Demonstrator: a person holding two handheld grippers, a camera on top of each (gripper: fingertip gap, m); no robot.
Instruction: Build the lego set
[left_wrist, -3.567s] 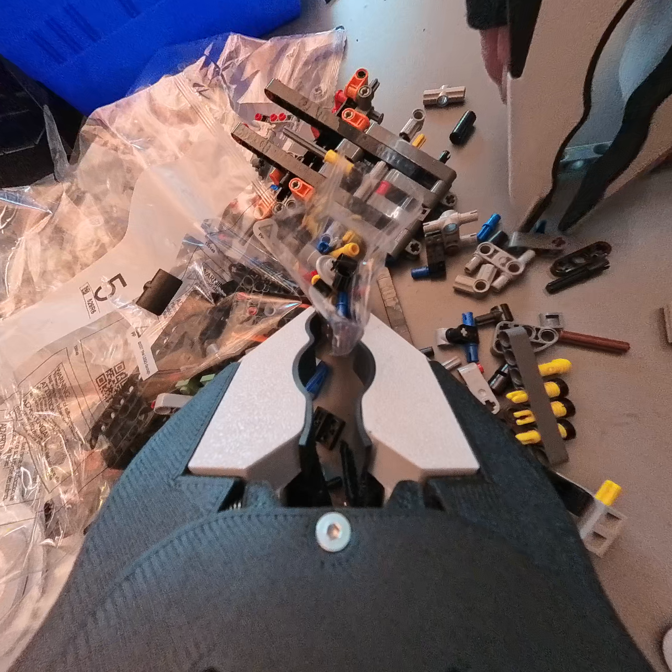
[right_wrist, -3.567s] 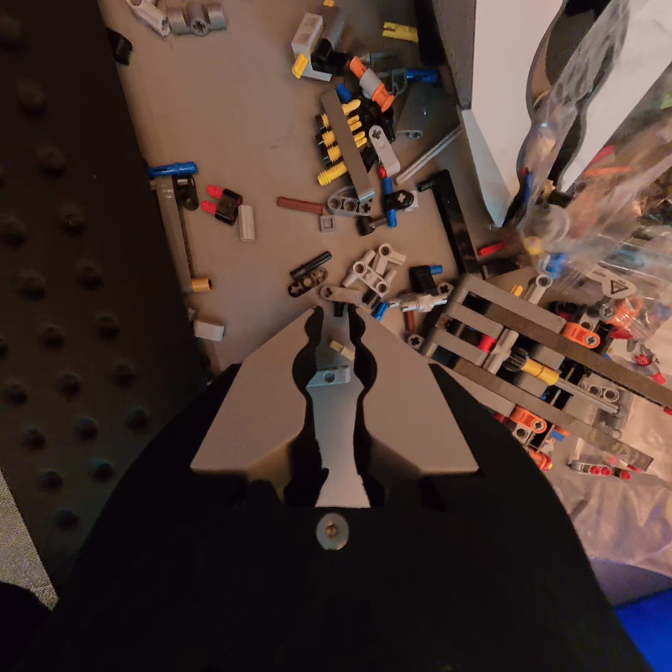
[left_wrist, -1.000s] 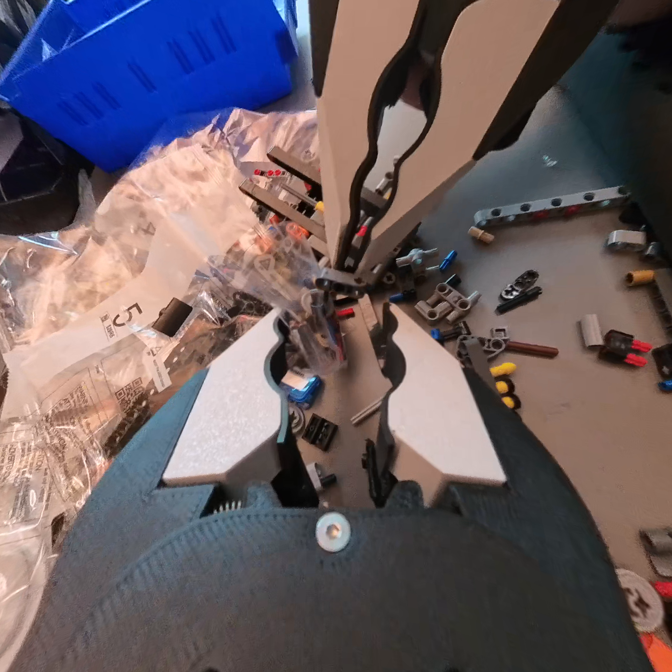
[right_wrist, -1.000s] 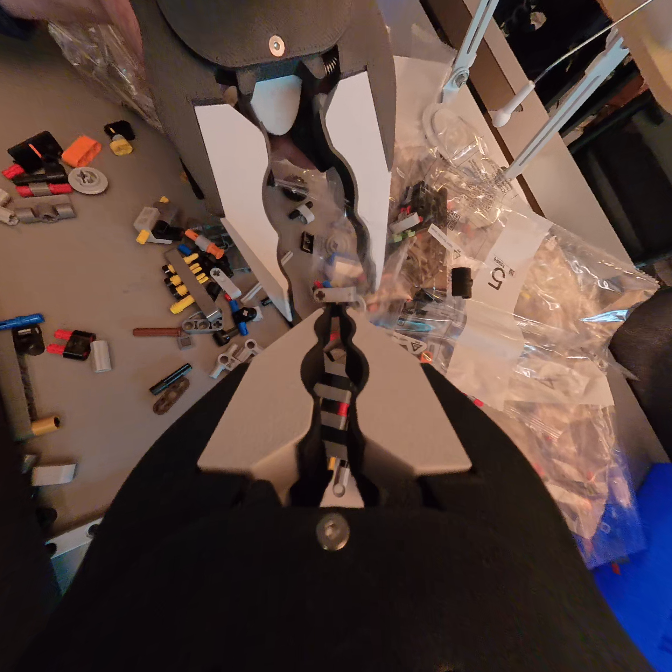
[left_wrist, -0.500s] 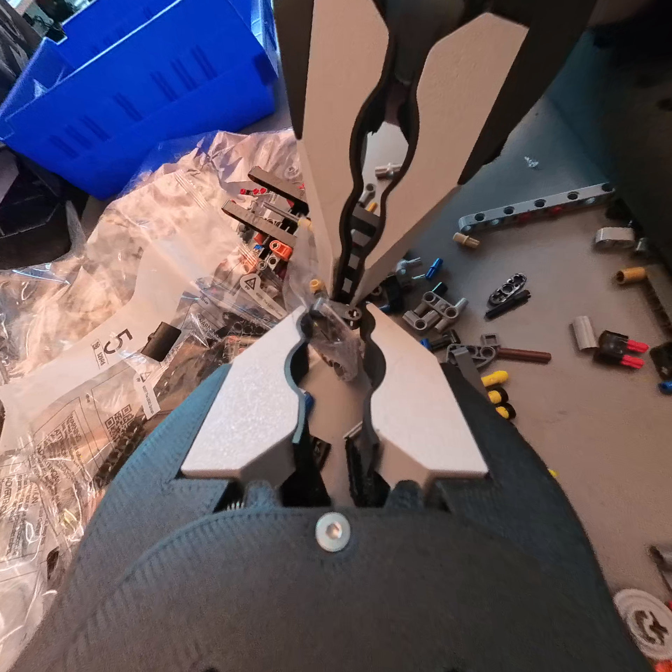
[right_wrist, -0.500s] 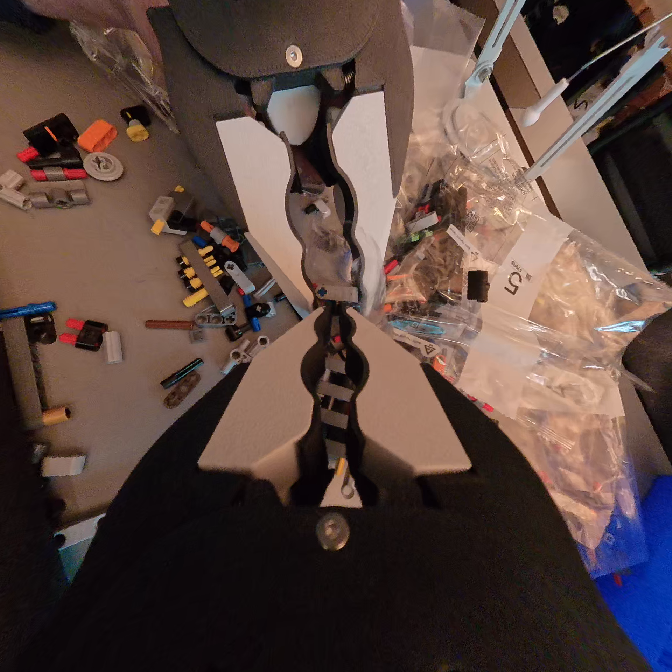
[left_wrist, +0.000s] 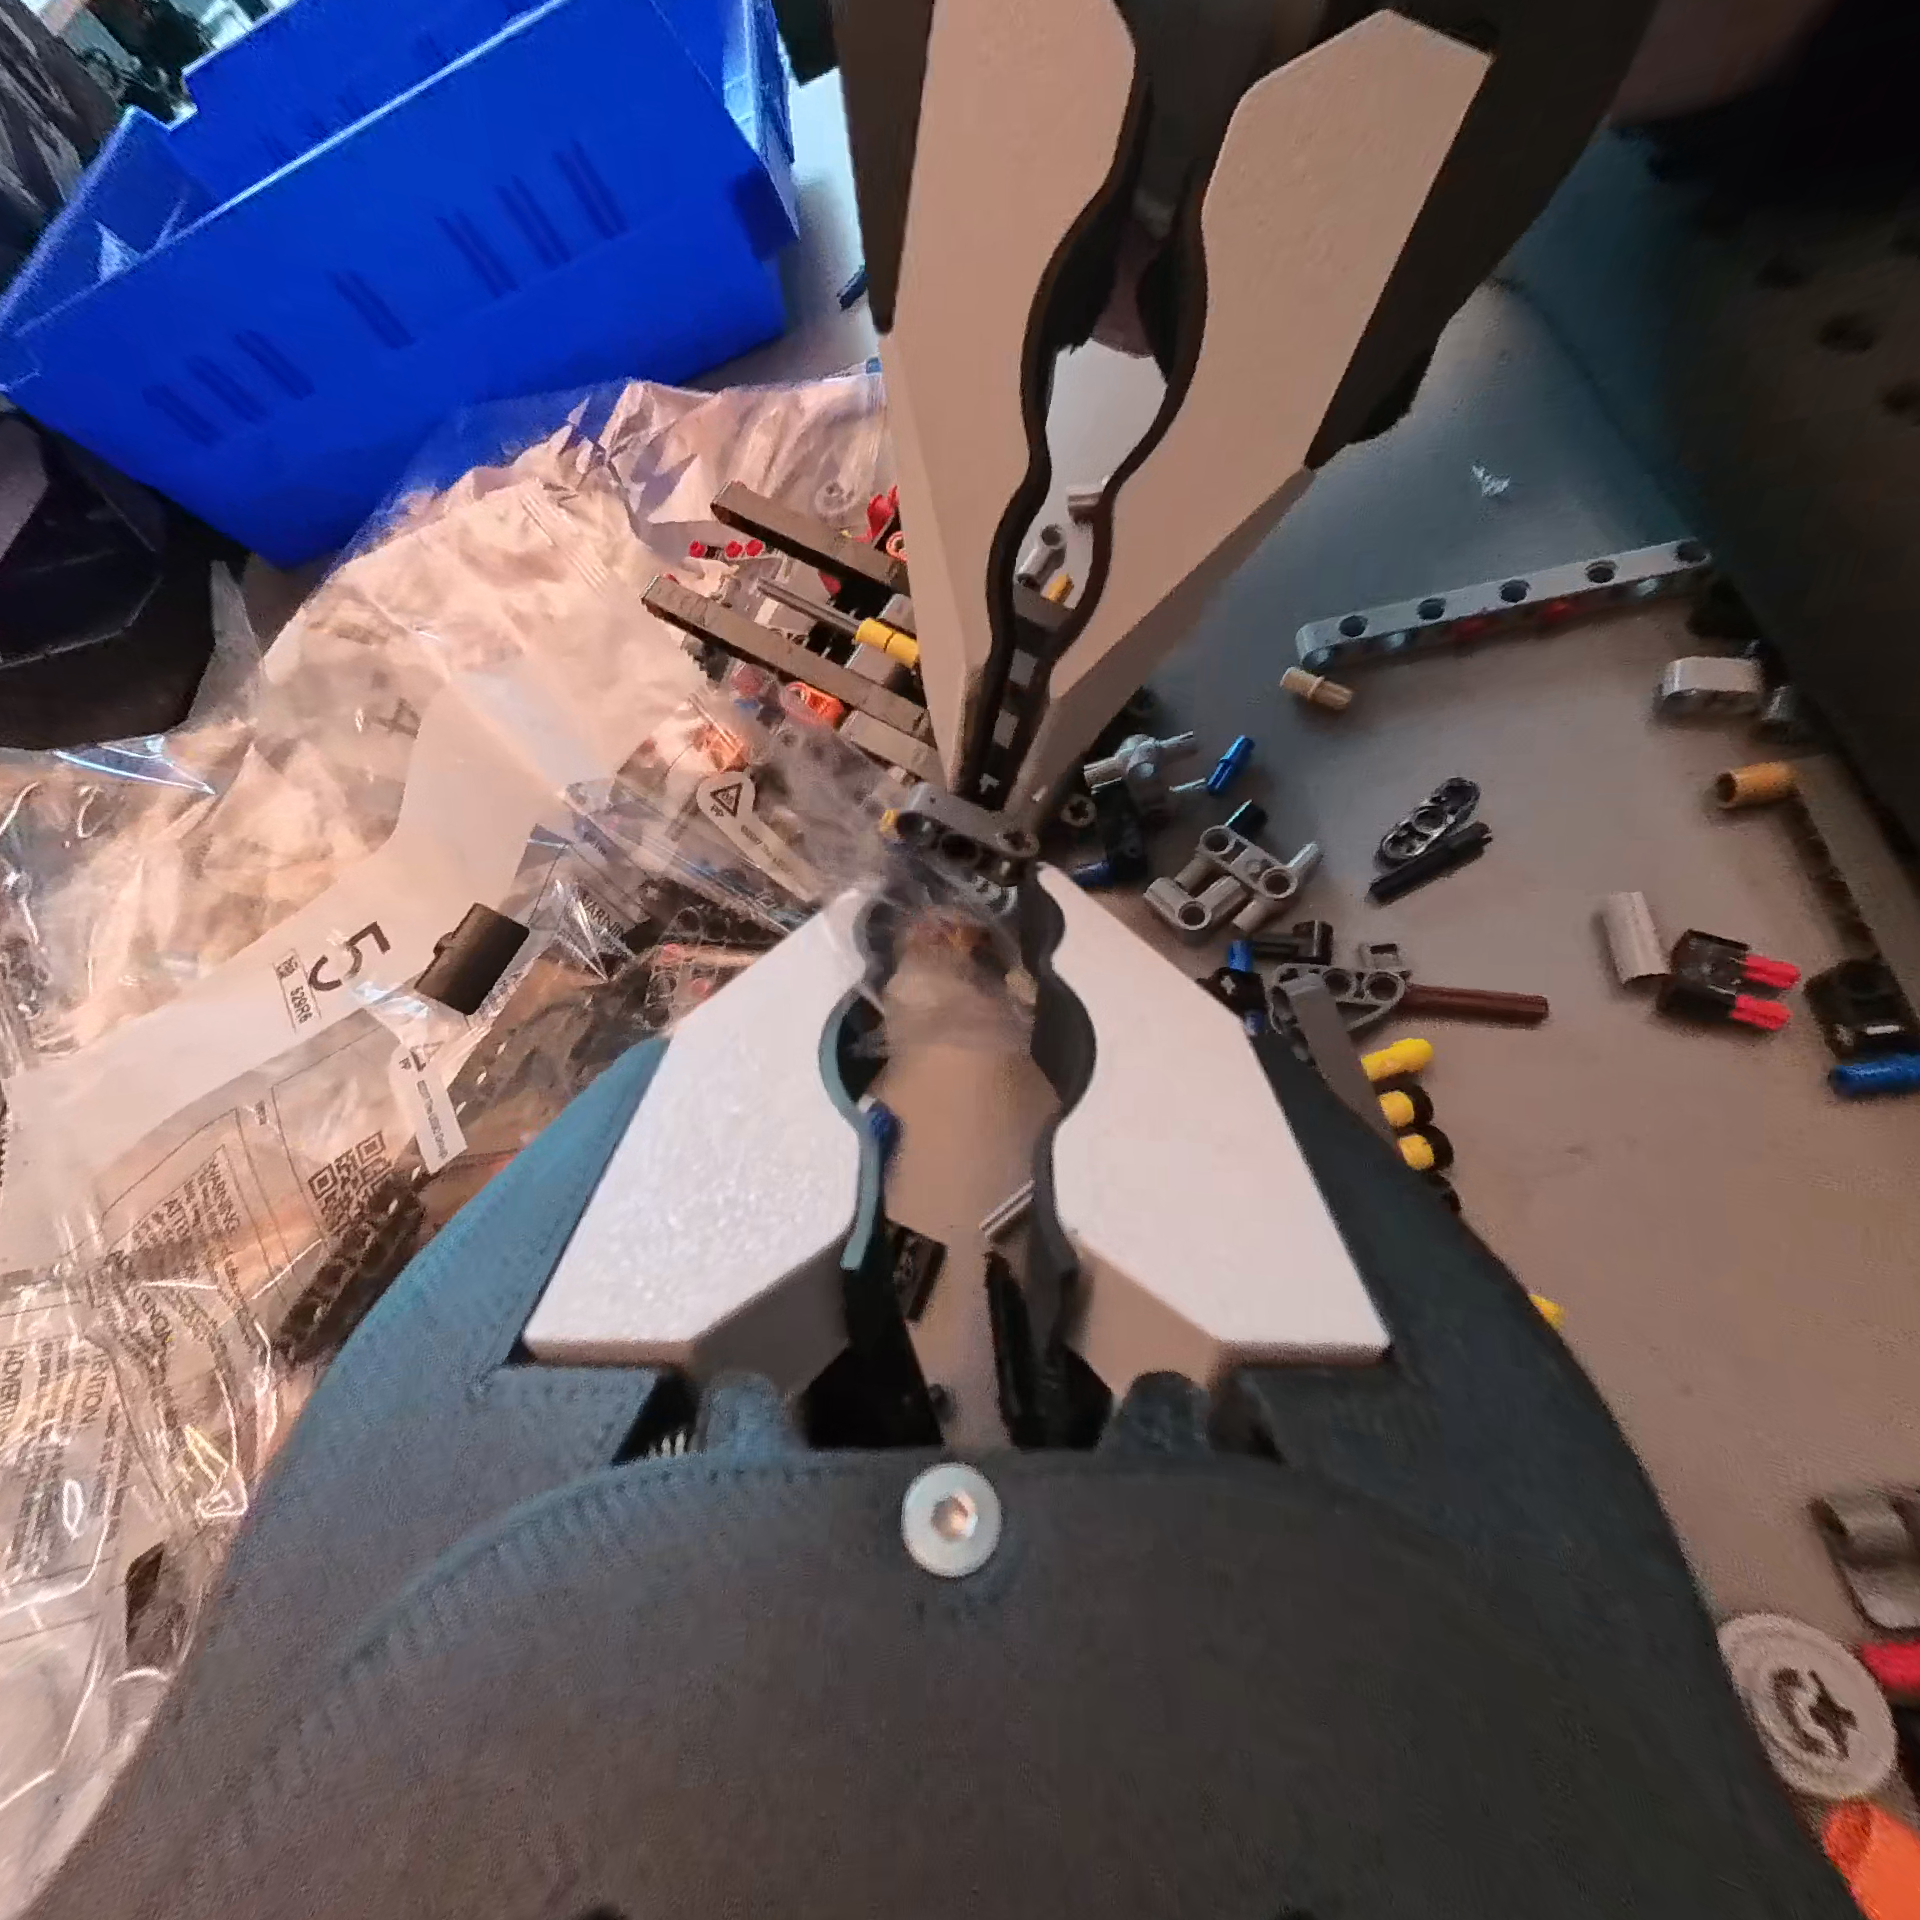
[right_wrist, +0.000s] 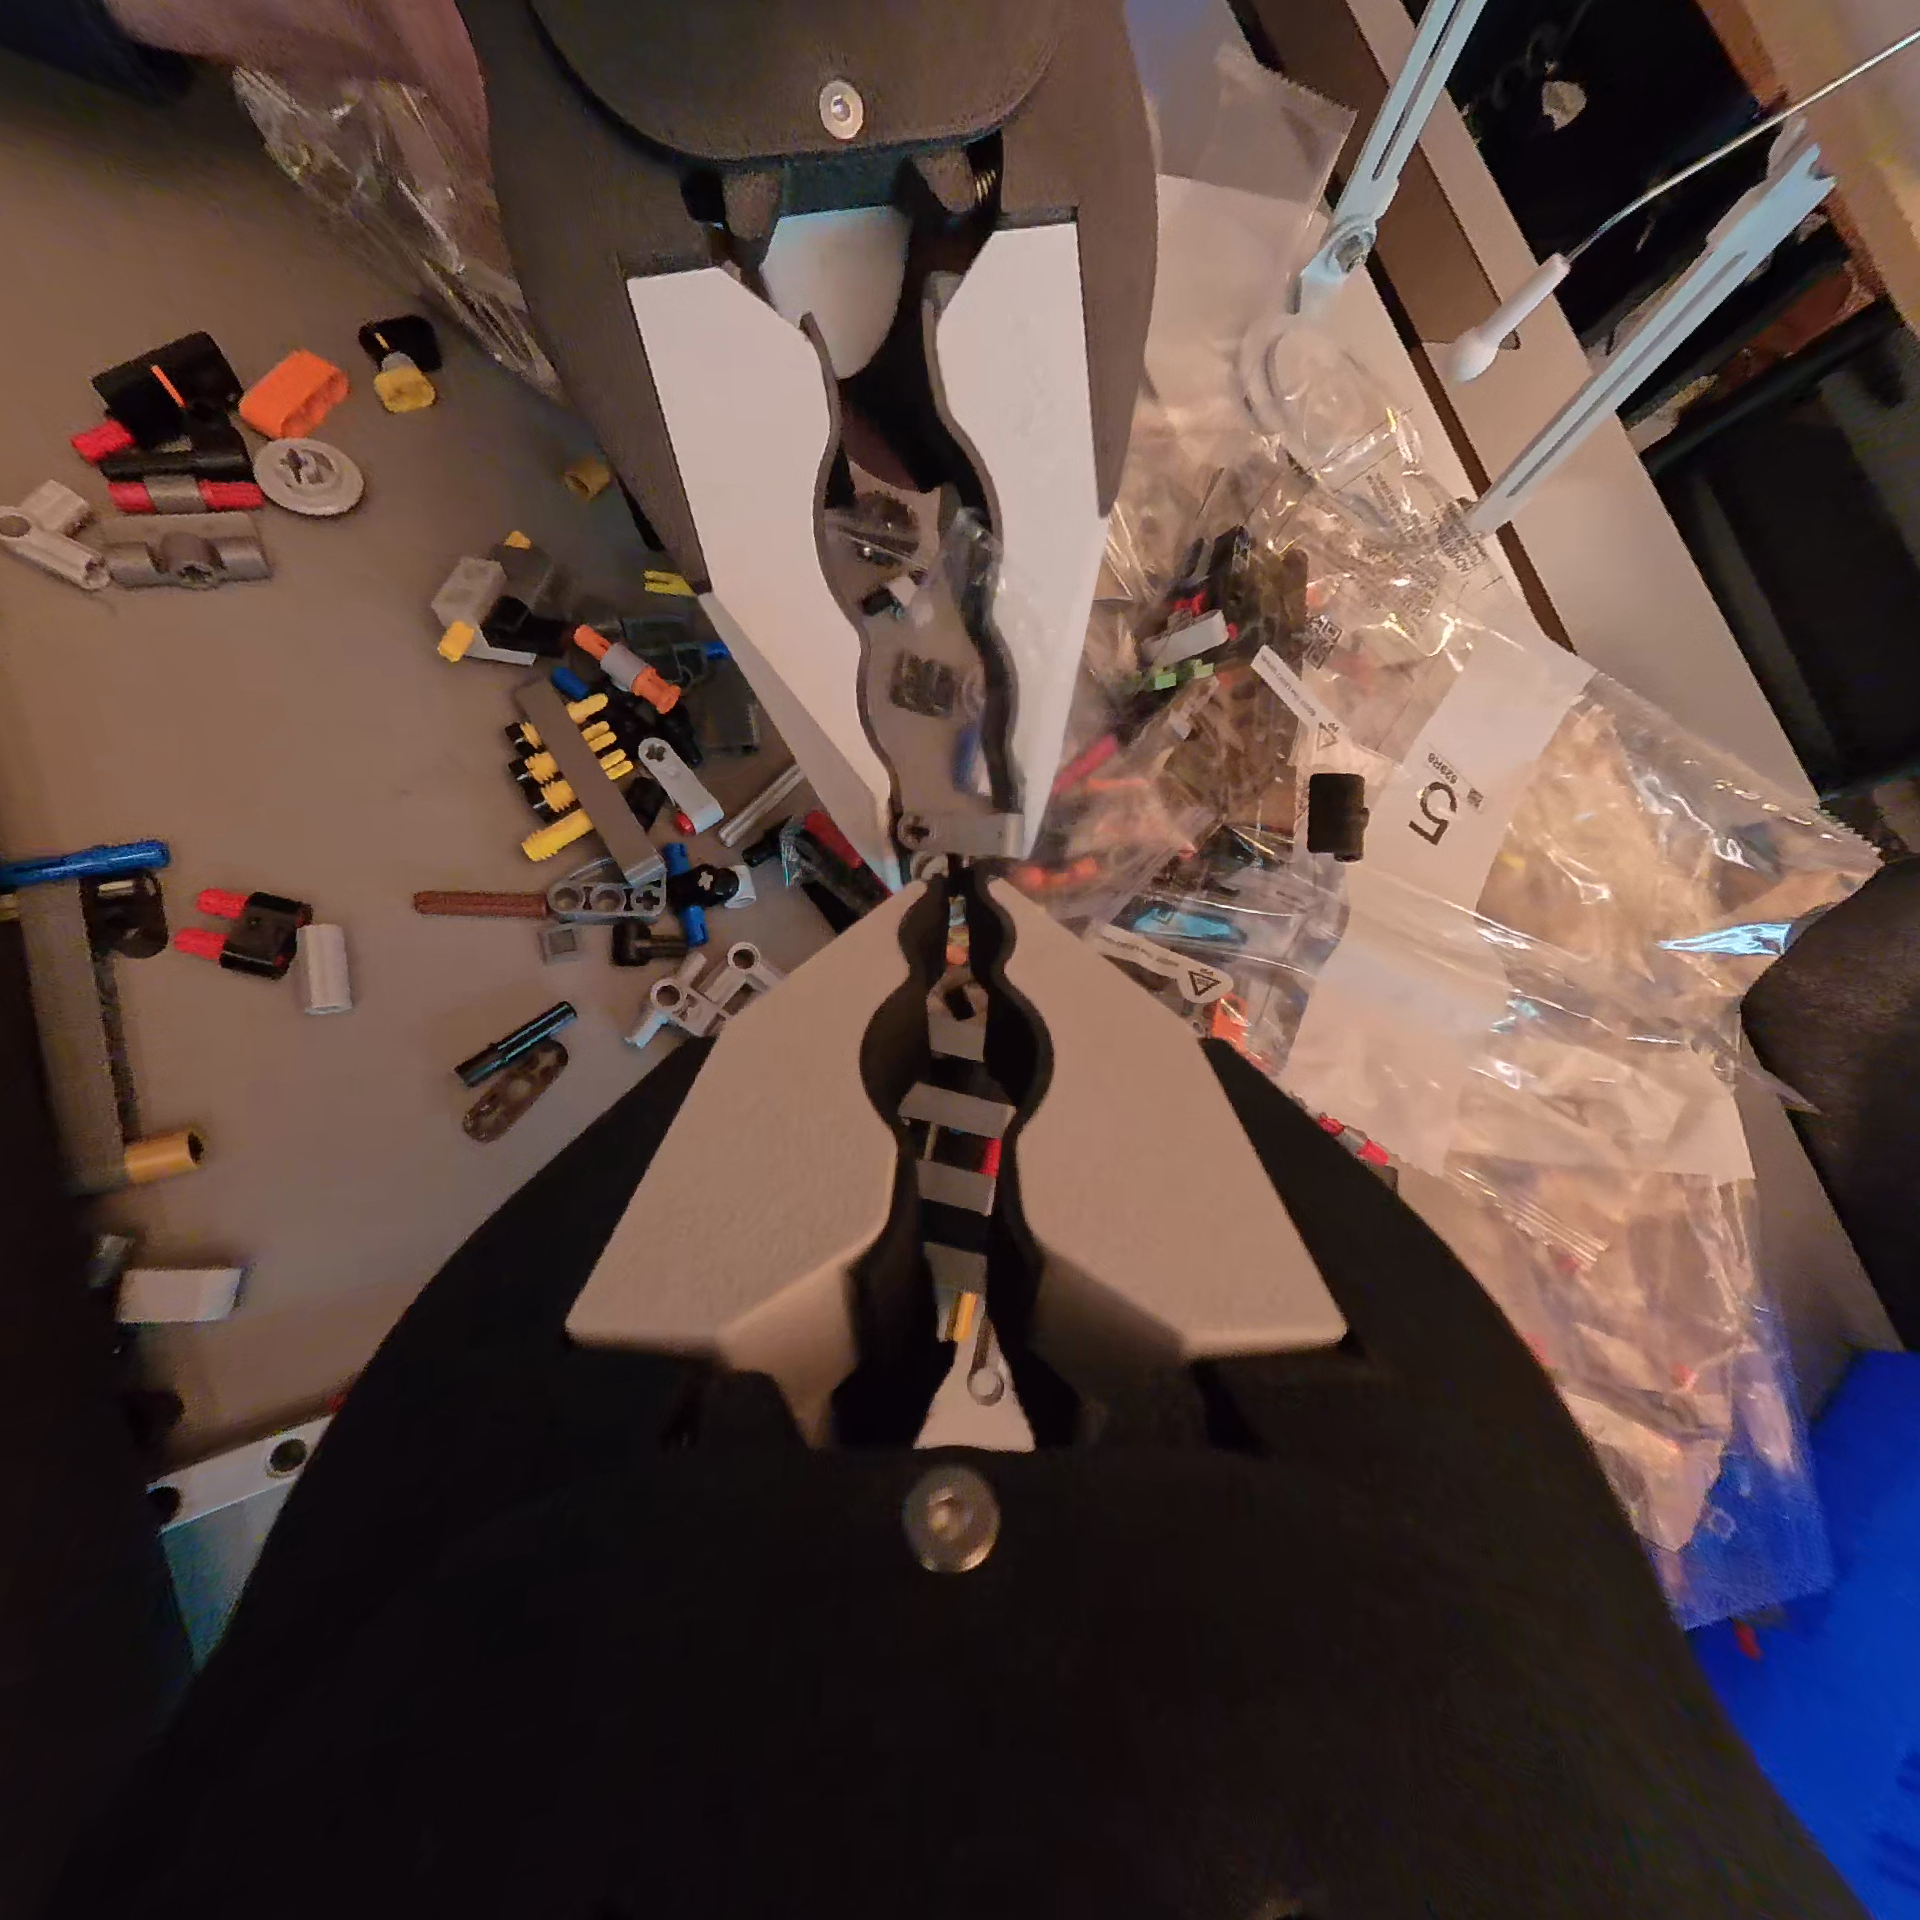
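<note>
Right tongs (right_wrist: 961, 878) pinching a grey beam (left_wrist: 966, 828) tip-first; left tongs (left_wrist: 961, 904) closing loosely around a small clear bag (left_wrist: 951, 971) just beneath it, above the littered tabletop (left_wrist: 1621, 1174).

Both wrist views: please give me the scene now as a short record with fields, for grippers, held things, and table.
left gripper: shut on a small clear bag
clear bag: bunched between the left fingers
right gripper: shut on a short grey beam, pointing at the left gripper
grey beam: crosswise at the right fingertips, tip to tip with the left gripper
frame: dark part-built frame behind the grippers, beside the bags
bags: clear parts bags piled on the left
loose parts: scattered on the grey table
bin: blue, far left
</note>
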